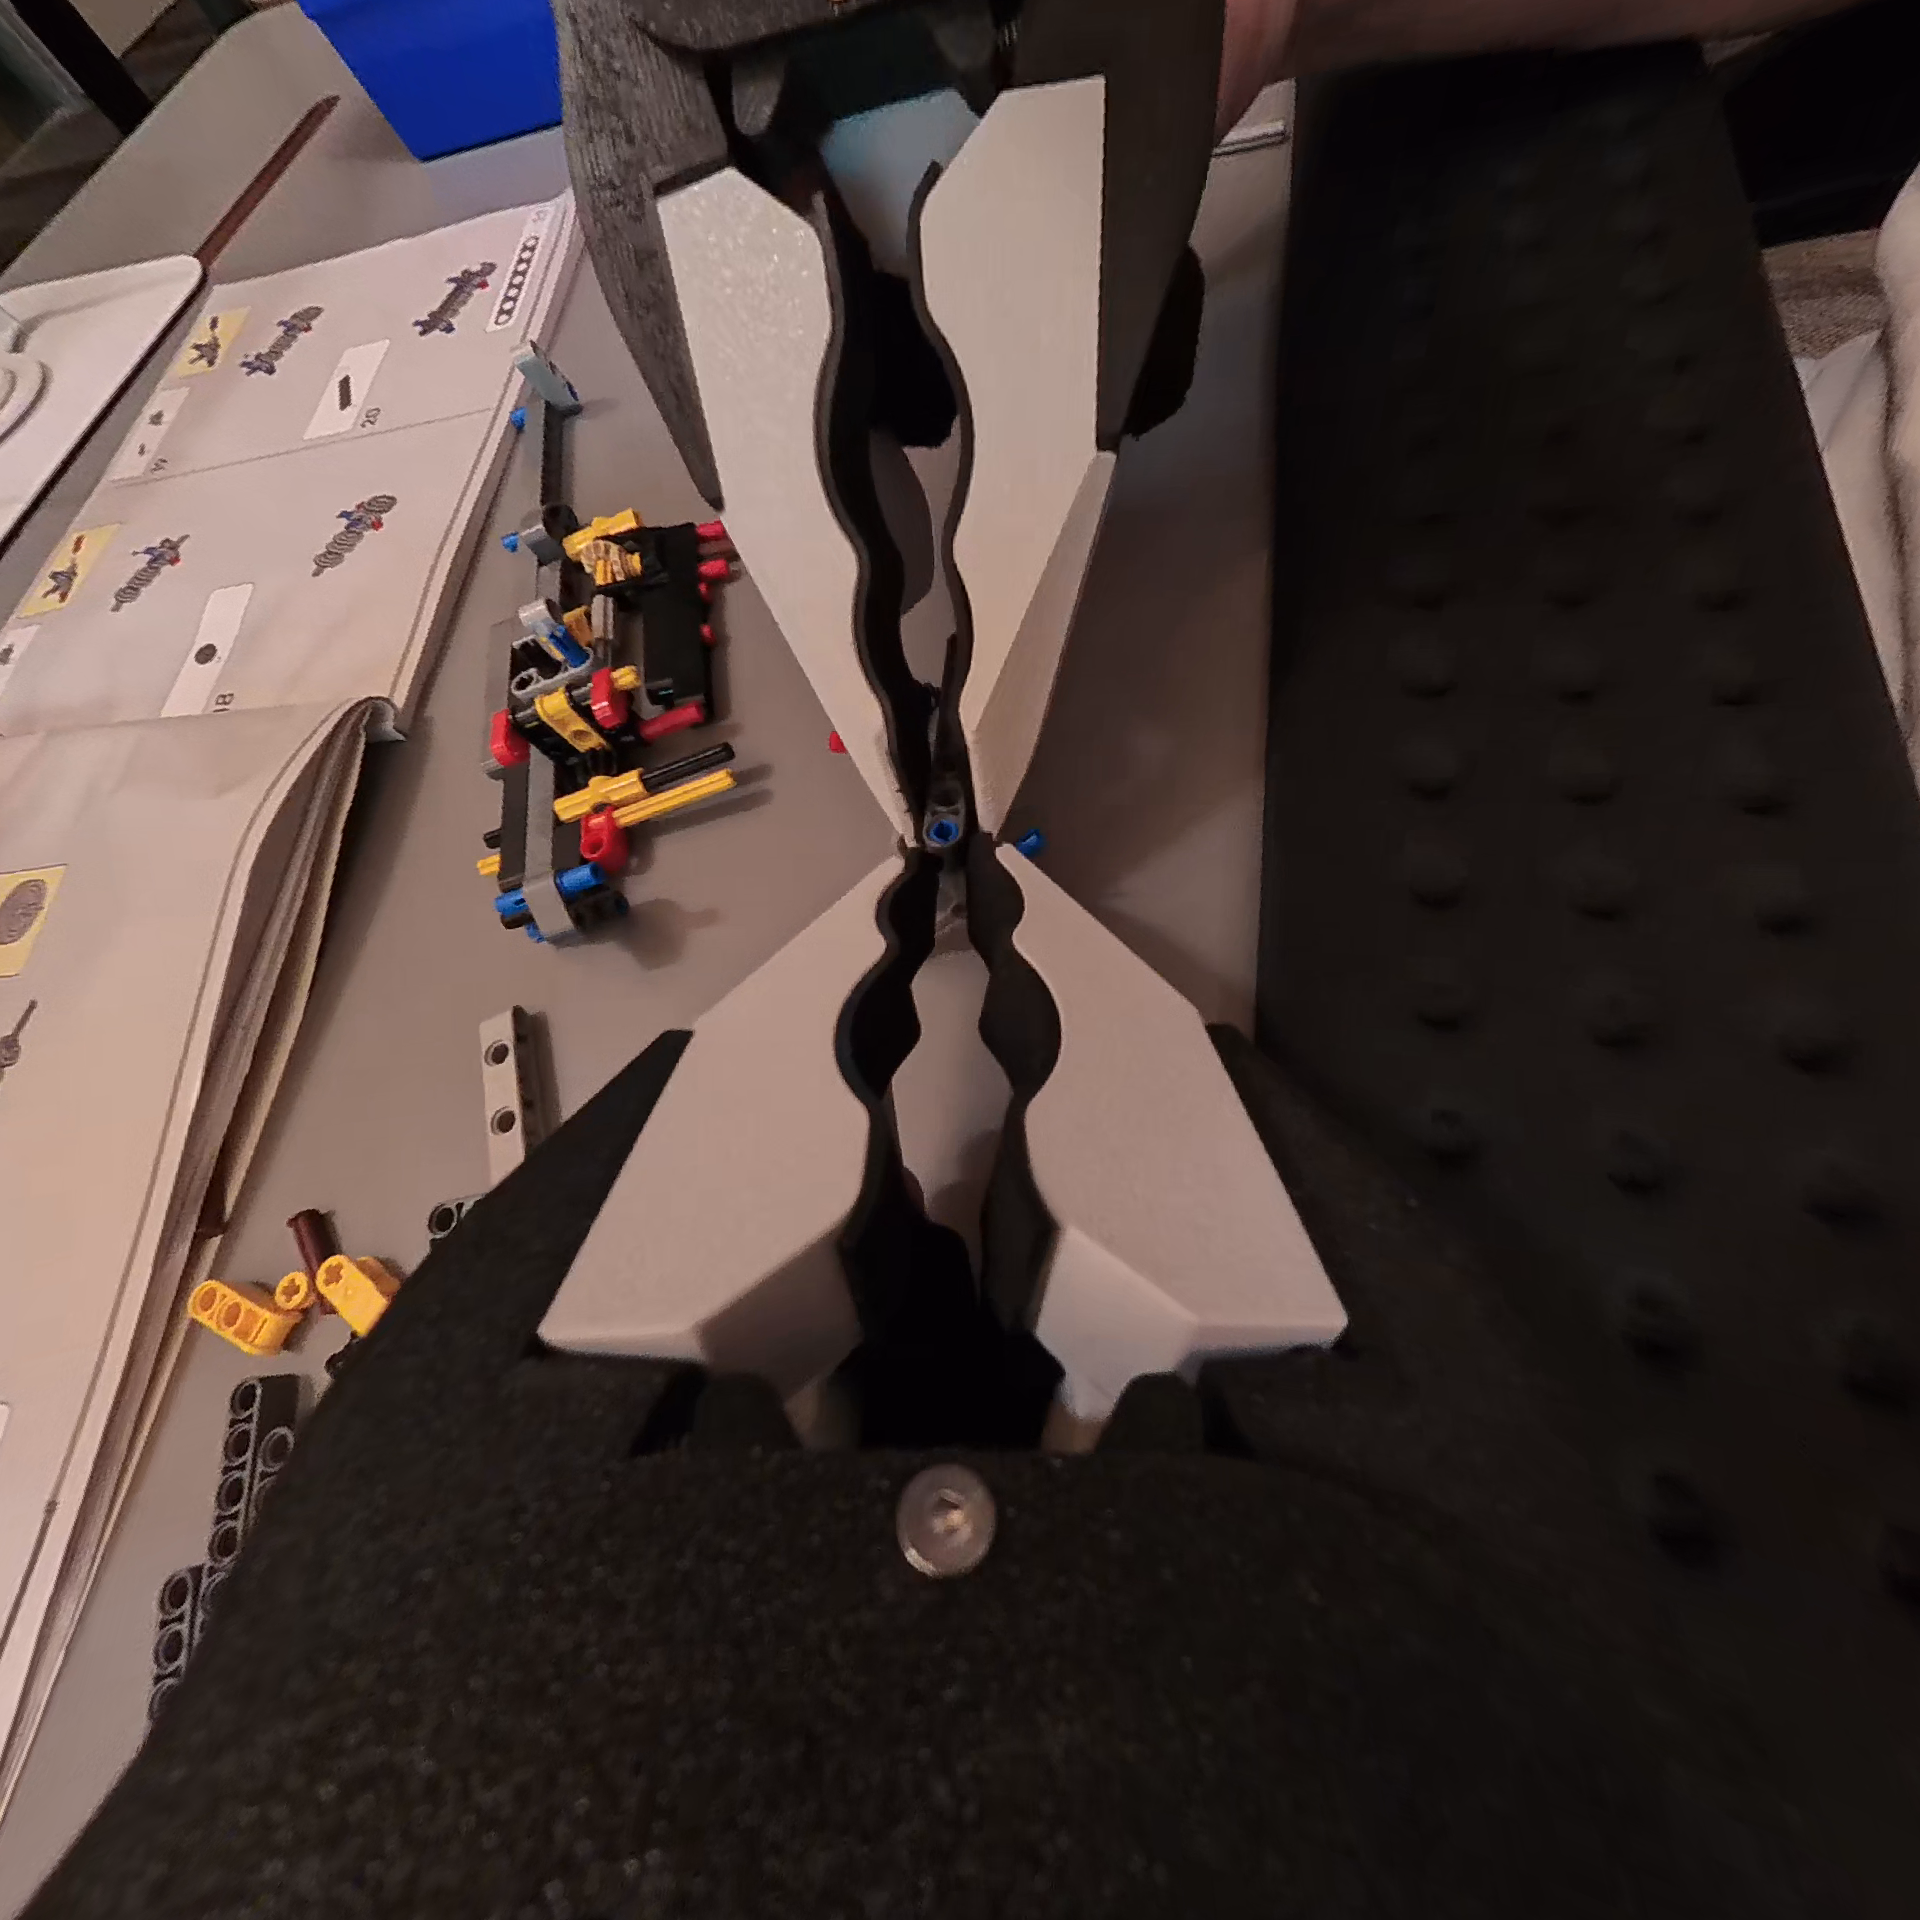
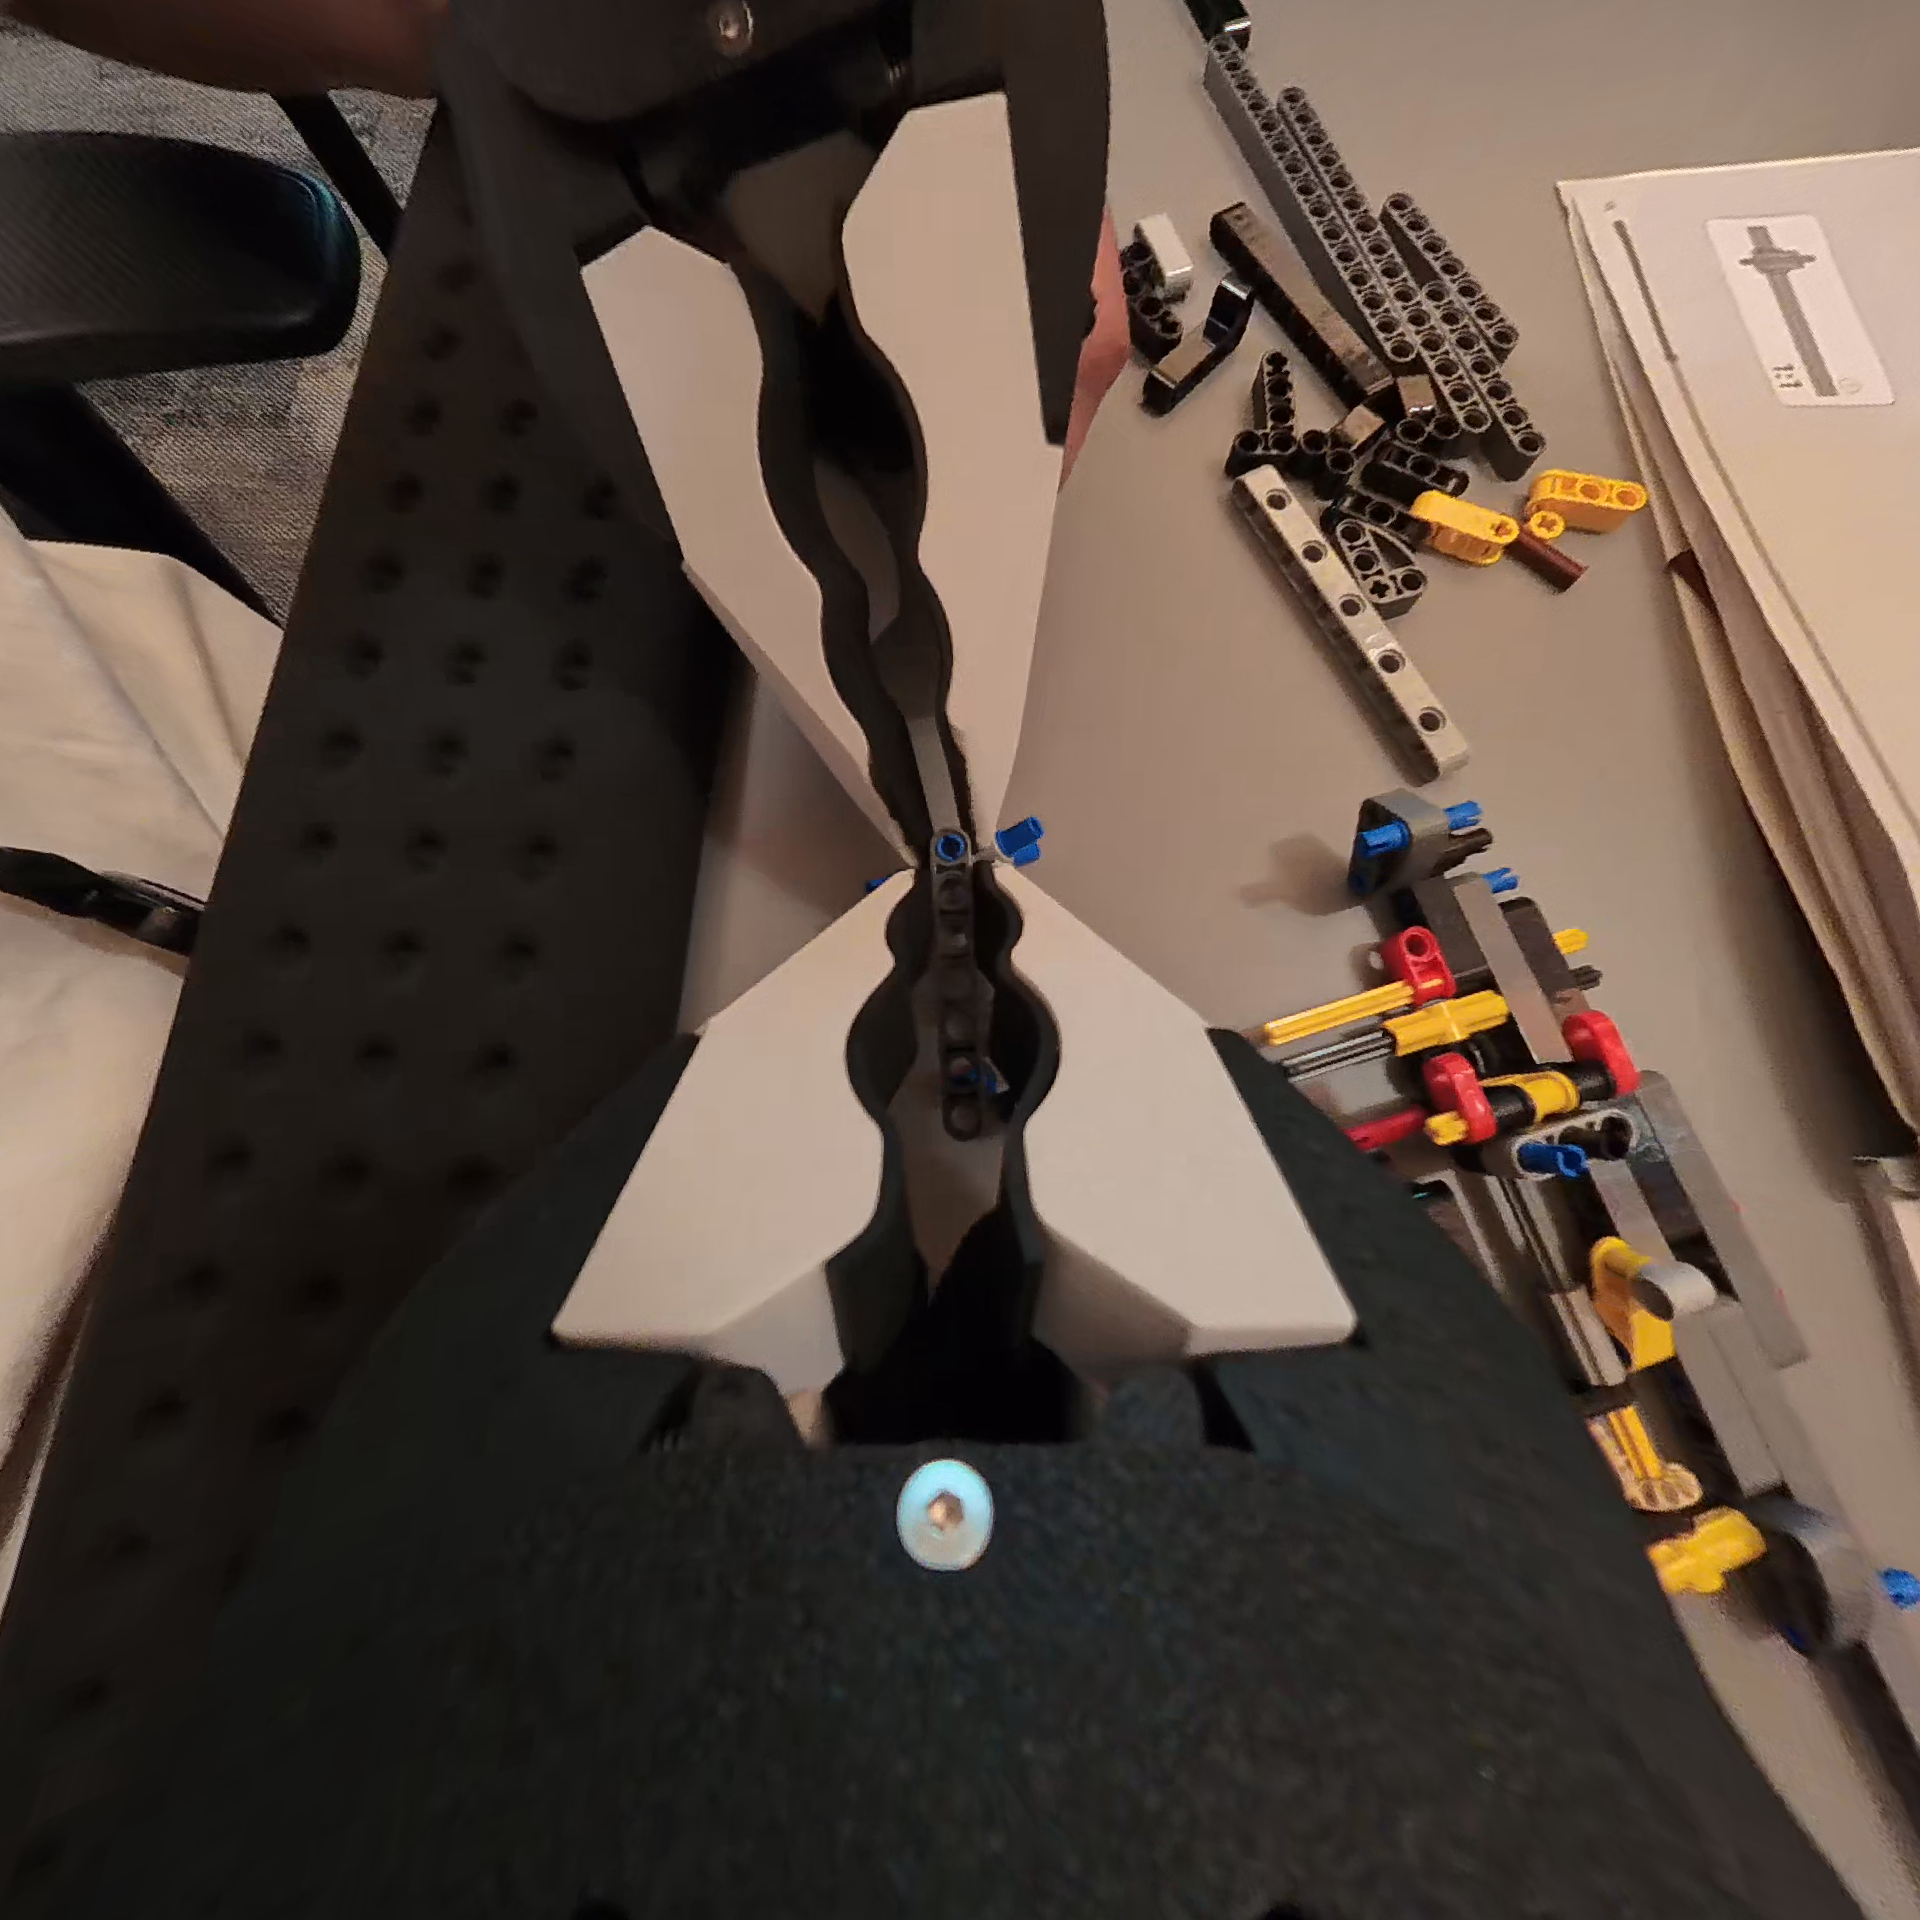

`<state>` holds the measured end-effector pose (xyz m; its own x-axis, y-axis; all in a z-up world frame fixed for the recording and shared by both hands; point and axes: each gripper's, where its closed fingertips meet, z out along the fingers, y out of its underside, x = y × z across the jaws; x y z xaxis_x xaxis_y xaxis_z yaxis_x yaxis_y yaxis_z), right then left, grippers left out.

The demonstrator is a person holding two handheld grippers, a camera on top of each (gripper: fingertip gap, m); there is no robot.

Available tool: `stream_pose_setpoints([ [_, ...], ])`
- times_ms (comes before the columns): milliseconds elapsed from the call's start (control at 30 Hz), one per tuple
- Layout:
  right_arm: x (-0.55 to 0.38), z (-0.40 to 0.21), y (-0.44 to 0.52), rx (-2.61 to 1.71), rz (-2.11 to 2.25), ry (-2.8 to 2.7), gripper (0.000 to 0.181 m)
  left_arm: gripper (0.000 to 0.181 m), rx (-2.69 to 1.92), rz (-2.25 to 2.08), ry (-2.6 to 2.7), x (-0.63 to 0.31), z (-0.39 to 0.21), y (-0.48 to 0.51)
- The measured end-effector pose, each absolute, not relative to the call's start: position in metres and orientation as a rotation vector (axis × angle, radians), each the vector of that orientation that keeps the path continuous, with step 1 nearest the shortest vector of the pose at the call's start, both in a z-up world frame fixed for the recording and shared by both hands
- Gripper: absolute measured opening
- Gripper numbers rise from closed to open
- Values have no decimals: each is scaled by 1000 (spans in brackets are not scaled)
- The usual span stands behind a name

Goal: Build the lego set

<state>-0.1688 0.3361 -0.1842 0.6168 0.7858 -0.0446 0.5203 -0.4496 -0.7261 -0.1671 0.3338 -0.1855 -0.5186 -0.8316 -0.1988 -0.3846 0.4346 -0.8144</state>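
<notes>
left tongs (image 1: 945, 862) closed on dark beam (image 1: 943, 821), tip to tip with right | right tongs (image 2: 961, 883) closed on same beam (image 2: 956, 997), likely bracing it to seat blue pin (image 2: 1018, 840) | half-built model (image 2: 1507, 1081) beside them on bench (image 2: 1195, 675)

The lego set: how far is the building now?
Partly built. A multicoloured assembly already lies joined on the table. In hand: the left gripper and right gripper meet tip to tip, both shut on a black beam with blue pins. Left: loose beams and yellow connectors wait unused.
</notes>
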Motion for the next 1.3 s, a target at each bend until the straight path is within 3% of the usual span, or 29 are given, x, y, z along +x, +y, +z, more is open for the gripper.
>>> stream_pose_setpoints([
  [433, -167, -185, 333, -2124, 499, -1057, 6, 0, -1016, -928, 2200, -170, -200, 329],
  [533, -172, -131, 340, -1924, 649, -908, 6, 0, -932, -800, 2215, -169, -208, 328],
  [567, -154, -153, 344, -2037, 459, -973, 6, 0, -937, -790, 2208, -168, -208, 329],
  [667, -152, -153, 341, -2043, 621, -873, 6, 0, -985, -800, 2168, -165, -204, 335],
  [767, -146, -148, 344, -2023, 611, -832, 6, 4, -1050, -881, 2060, -162, -189, 345],
  [900, -141, -128, 351, -1959, 781, -664, 6, 33, -1023, -1002, 1790, -155, -144, 356],
  [1033, -146, -135, 352, -1992, 993, -537, 6, 35, -928, -919, 1735, -152, -134, 352],
  [1200, -154, -126, 351, -1930, 1102, -503, 6, 32, -1055, -1168, 1710, -153, -126, 350],
  [1300, -156, -120, 356, -1895, 1273, -349, 5, 32, -959, -1001, 1699, -150, -127, 350],
])
